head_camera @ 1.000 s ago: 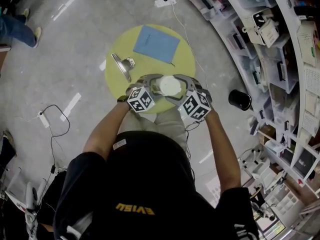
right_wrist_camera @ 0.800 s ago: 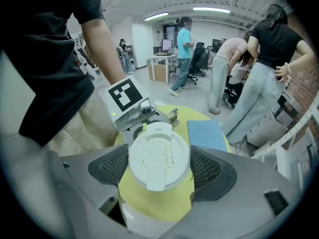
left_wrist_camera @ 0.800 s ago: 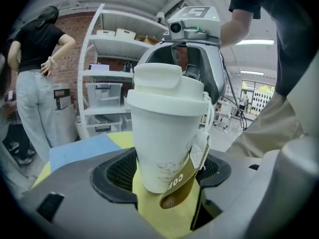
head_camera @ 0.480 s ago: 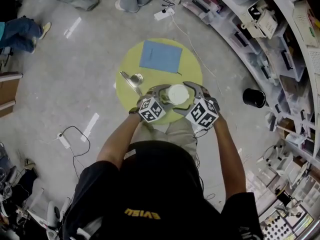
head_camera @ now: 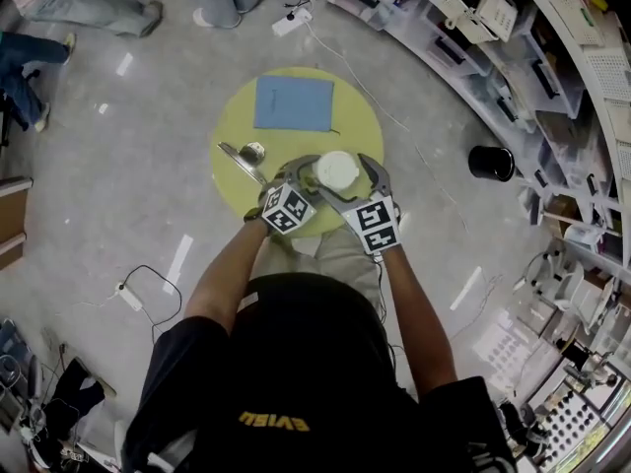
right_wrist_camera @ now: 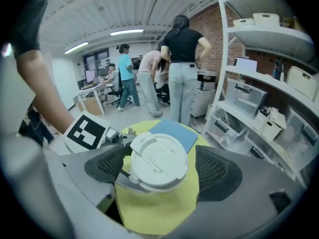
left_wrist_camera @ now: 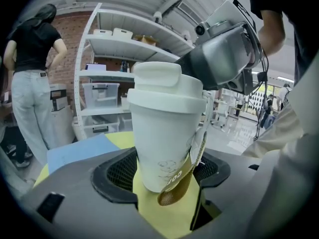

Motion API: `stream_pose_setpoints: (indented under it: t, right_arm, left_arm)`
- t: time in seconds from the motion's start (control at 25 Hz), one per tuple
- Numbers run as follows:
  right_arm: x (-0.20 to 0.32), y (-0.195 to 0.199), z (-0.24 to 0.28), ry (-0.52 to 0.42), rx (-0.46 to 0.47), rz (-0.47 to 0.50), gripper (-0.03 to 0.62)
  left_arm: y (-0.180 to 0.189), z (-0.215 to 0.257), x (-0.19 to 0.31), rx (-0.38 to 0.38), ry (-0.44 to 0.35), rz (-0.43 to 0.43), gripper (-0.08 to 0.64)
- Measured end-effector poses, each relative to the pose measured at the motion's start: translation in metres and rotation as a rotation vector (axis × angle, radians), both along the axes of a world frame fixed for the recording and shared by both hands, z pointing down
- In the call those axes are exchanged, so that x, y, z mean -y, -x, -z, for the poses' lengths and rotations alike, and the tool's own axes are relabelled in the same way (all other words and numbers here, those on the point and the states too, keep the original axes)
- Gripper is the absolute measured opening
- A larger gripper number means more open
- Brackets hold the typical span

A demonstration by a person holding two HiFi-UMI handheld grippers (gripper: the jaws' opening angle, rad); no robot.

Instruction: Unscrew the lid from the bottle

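I'm judging the unscrewing as not yet begun: the lid (right_wrist_camera: pixel 158 162) is sitting fully on the white bottle (left_wrist_camera: pixel 167 133), which is standing upright at the near edge of the round yellow table (head_camera: pixel 237 126). I'm holding my left gripper (left_wrist_camera: pixel 167 169) low, coming in from the left. Its jaws are spread around the bottle's lower body, pads close by but not visibly pressing. My right gripper (right_wrist_camera: pixel 162 168) is hovering higher, from the right. Its jaws are standing apart either side of the lid, with a gap showing on the lid's right. Both my forearms are reaching forward and angling inward.
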State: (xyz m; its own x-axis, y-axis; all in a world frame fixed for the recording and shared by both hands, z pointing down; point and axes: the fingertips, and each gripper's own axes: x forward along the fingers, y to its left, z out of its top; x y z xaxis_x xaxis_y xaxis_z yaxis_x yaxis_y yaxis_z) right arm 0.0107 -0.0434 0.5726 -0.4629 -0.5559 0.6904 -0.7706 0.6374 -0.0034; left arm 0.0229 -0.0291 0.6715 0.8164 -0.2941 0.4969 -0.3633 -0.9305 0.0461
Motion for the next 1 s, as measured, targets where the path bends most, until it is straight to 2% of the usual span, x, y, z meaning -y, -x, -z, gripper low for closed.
stream_pose_setpoints:
  t: [0.12,0.28,0.56,0.88,1.0]
  right_arm:
    - [0.0007,-0.0053,-0.0062,-0.004,0.016,-0.105,0.43]
    - [0.0005,-0.0007,-0.0089,-0.013,0.001,-0.134,0.393]
    - [0.0022,-0.0048,-0.0086,-0.05,-0.02,-0.095,0.383]
    - [-0.0007,-0.0033,-0.0093,-0.04,-0.029,0.012,0.382]
    - [-0.0023,-0.0006,-0.0101,-0.031,-0.028,0.094,0.382]
  left_arm:
    - [-0.0003,0.0001,0.0,-0.001,0.0,0.0,0.339]
    - [-0.0001,0.0005,-0.0022,-0.005,0.004,0.004,0.339]
    - [-0.0031,0.0005,-0.0003,-0.009,-0.01,-0.005,0.336]
    - [-0.0029,-0.0001,-0.0005,0.0,-0.007,-0.024,0.333]
    - [-0.0015,-0.0008,-0.0014,0.007,-0.001,-0.034,0.333]
